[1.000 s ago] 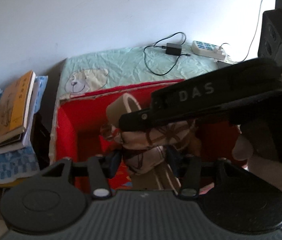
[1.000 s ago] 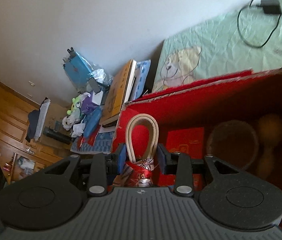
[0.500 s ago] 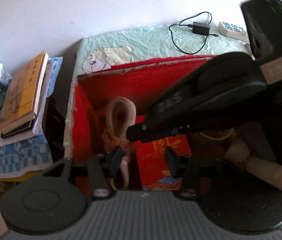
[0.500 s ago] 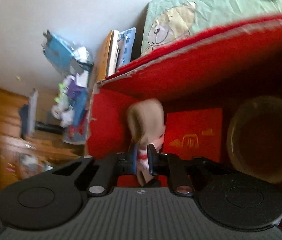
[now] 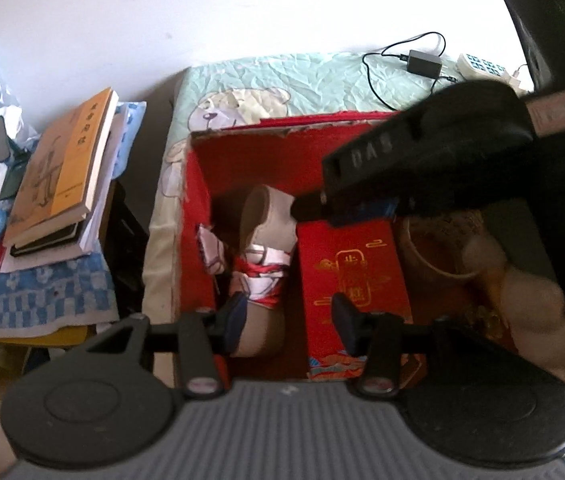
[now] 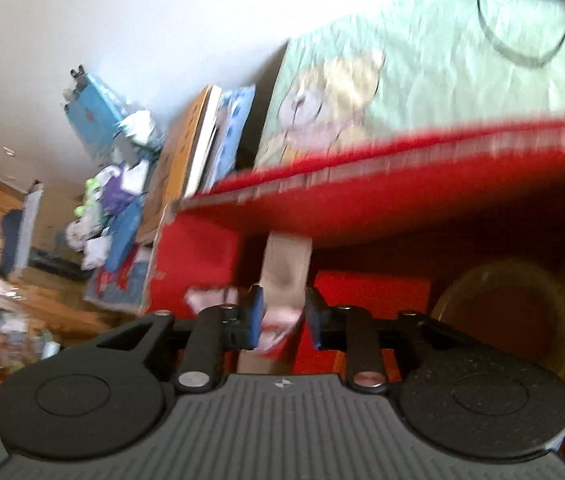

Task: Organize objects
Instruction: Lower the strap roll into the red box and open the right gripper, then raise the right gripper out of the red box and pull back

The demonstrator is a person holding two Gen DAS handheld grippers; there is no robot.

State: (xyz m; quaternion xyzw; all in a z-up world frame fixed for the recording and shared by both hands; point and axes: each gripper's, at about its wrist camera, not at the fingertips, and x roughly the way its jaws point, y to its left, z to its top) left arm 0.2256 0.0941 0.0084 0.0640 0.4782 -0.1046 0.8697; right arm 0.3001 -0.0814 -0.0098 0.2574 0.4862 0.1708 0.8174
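A beige strap loop bound in red-and-white cloth point(image 5: 260, 252) stands in the left end of the open red box point(image 5: 198, 200). My right gripper point(image 6: 284, 316) reaches in from the right. Its jaws are opening, and the beige loop point(image 6: 284, 272) stands between the parting pads. In the left wrist view the right gripper's point(image 5: 310, 208) tip sits by the loop's top. My left gripper point(image 5: 290, 320) hovers over the box's near side, its jaws opening slightly with nothing pressed between them. Its left finger is close to the bundle's foot.
A red packet with gold print point(image 5: 354, 276) lies beside the bundle, and a round bowl point(image 5: 434, 248) lies right of it. A person's hand point(image 5: 542, 300) holds the right gripper. Stacked books point(image 5: 62, 172) sit to the left, and a charger point(image 5: 422, 62) and power strip point(image 5: 482, 66) lie behind on the green cloth.
The left gripper held the bundle over the box a second ago and has since let go. The right jaws pinched the loop, then parted. The bundle now stands inside the box.
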